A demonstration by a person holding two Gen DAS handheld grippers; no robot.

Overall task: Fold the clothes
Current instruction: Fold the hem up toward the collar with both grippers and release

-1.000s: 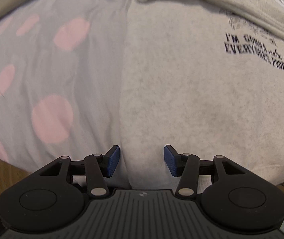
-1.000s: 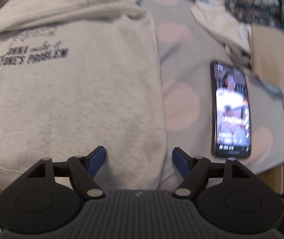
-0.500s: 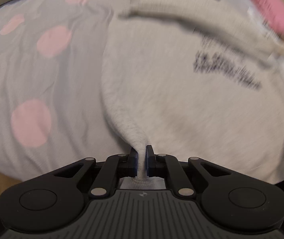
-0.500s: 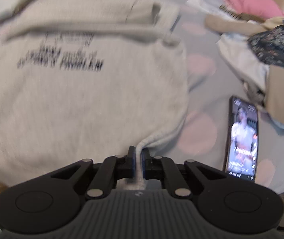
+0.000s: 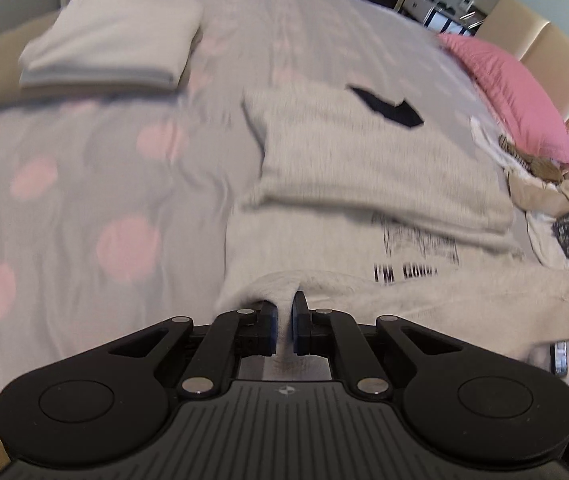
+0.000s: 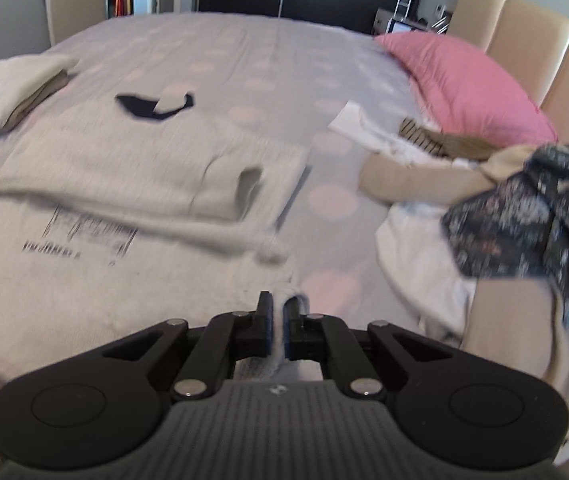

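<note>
Now, grip: we are pinching the sweatshirt (image 5: 324, 240) hem with left gripper (image 5: 283, 326) and right gripper (image 6: 277, 330).
Handling: soft, floppy, fairly light; we are judging hem corners the best hold.

Spotted bed (image 5: 132, 184) (sweatshirt (image 5: 364, 168), pillow (image 6: 464, 84))

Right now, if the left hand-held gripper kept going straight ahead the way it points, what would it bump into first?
Probably the grey sweatshirt itself. The left hand-held gripper is shut on its hem, and straight ahead lies the folded-over upper part with the sleeves. Depth is hard to judge through the fisheye.
</note>
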